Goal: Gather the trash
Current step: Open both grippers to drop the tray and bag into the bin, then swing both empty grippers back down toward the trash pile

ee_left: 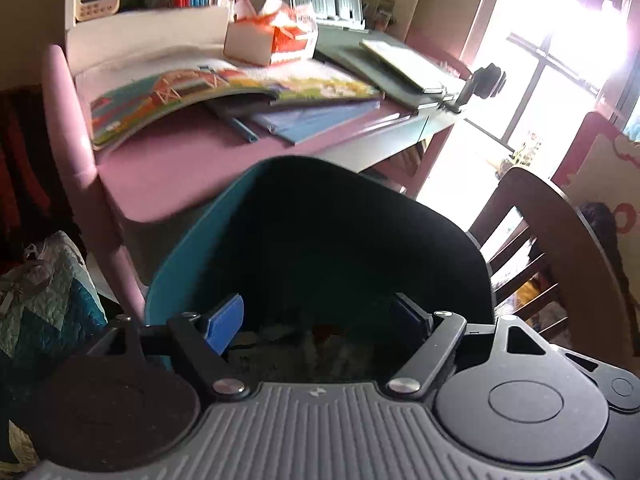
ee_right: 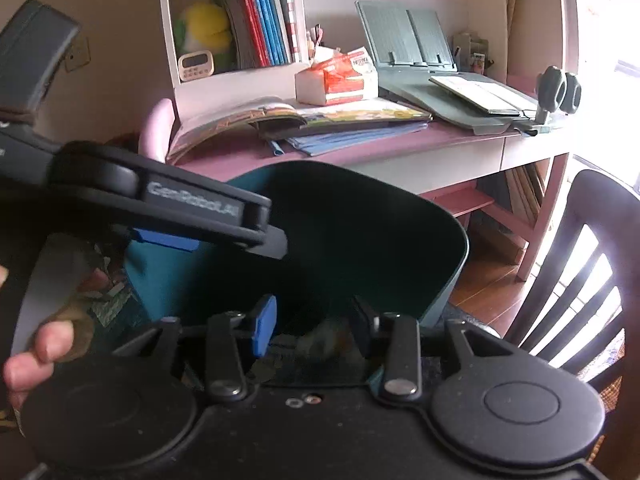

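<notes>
While both tongs gape, grasping nothing, left tongs (ee_left: 318, 322) and right tongs (ee_right: 316, 326) over dark teal plastic bin's rim (ee_left: 188, 248), pink table (ee_left: 172, 168) beyond, right view alone shows a hand (ee_right: 38, 354).

A pink table (ee_right: 224, 162) is being covered by an open picture book (ee_right: 320, 114), blue folders (ee_right: 352, 136) tucked beneath it, a torn tissue pack (ee_right: 340, 80) and a grey book stand (ee_right: 440, 96) holding a booklet (ee_right: 480, 94).

White letters on the side of the left tongs (ee_right: 208, 240) seem to say "GenRobot.AI", a bit blurry. The red and white pack (ee_right: 348, 78), on the desk beyond the tongs, has print too small to read.
</notes>
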`<state>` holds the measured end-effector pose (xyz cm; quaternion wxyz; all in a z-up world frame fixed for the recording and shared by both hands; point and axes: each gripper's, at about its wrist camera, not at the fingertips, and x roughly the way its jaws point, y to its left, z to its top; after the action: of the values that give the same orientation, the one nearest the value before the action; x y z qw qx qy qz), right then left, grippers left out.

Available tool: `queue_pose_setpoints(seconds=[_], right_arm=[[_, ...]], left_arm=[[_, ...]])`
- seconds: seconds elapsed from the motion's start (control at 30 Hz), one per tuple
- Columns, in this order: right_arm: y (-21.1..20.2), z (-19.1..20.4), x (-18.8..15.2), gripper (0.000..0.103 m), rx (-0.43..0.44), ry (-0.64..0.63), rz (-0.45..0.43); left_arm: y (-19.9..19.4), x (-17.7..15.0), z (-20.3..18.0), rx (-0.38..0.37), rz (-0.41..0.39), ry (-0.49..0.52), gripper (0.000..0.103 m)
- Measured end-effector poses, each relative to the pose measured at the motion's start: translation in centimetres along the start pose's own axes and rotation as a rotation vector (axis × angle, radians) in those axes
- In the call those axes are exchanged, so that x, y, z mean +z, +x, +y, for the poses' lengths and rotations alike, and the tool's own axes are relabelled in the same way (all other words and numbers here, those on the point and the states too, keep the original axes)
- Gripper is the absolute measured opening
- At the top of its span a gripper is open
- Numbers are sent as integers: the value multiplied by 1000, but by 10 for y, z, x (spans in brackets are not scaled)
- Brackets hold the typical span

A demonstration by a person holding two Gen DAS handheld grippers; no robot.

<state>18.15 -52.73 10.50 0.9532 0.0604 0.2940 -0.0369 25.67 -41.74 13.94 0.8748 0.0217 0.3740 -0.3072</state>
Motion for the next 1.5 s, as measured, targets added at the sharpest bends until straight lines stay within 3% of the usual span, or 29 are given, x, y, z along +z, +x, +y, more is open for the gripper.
queue_pose_setpoints(seconds=[0.1,0.47,0.87,1.03,1.3,1.5], right_arm=[[-13,5,1,47,4,-10,-16],[-71,52,2,54,80,-82,-87],[-92,138,-15,57,243,-180,-86],[-81,184,-31,57,331,-235,-60],[-29,260,-71,58,510,-291,47],[32,309,-115,58,556,-341,170]], left_arm=[[-22,-5,4,8,-25,2,80],[-113,-41,46,48,-115,-19,80],[-201,-107,140,123,-195,-99,82],[-226,-147,188,192,-238,-139,99],[-239,-217,269,302,-268,-280,103],[-218,-277,340,435,-268,-440,103]])
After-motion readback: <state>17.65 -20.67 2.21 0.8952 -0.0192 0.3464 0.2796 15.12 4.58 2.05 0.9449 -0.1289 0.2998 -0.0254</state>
